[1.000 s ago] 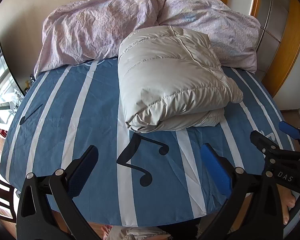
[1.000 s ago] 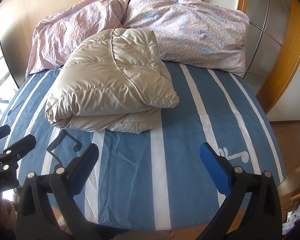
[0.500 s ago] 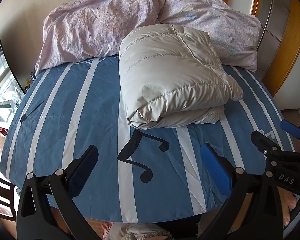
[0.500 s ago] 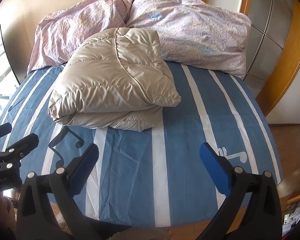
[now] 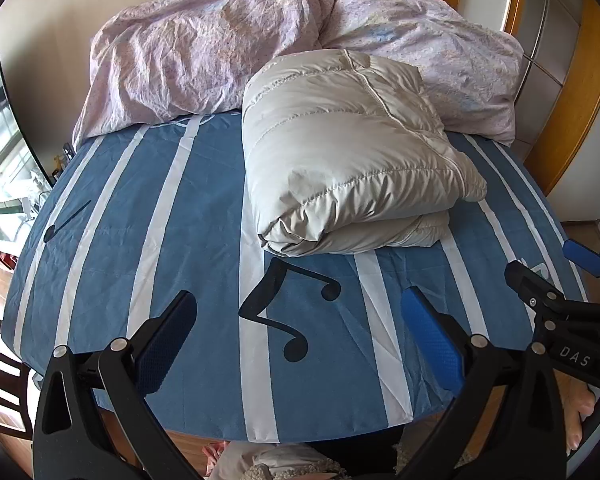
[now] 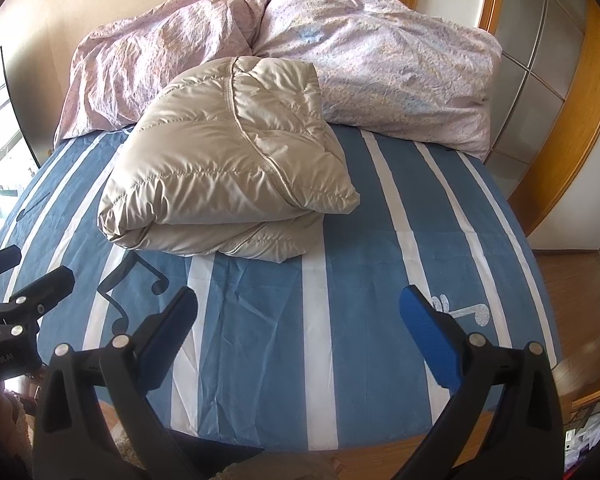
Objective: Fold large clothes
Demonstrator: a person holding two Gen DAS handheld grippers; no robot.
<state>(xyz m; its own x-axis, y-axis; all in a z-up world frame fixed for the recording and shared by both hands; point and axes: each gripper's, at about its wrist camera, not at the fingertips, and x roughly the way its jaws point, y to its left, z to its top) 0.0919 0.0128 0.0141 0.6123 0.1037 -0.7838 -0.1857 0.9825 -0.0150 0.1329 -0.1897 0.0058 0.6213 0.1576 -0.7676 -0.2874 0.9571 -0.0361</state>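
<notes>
Folded puffer jacket (image 5: 352, 152) lies beyond the wide-spread left claw (image 5: 300, 320).

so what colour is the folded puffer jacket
Shiny beige, quilted; the folded puffer jacket shows best in the right wrist view.

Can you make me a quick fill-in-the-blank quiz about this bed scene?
1. The folded beige puffer jacket lies on a ____-and-white striped sheet.
2. Both the left claw and the right claw are ____.
3. Behind the jacket lies a rumpled ____ duvet.

Missing words: blue; open; pink
</notes>
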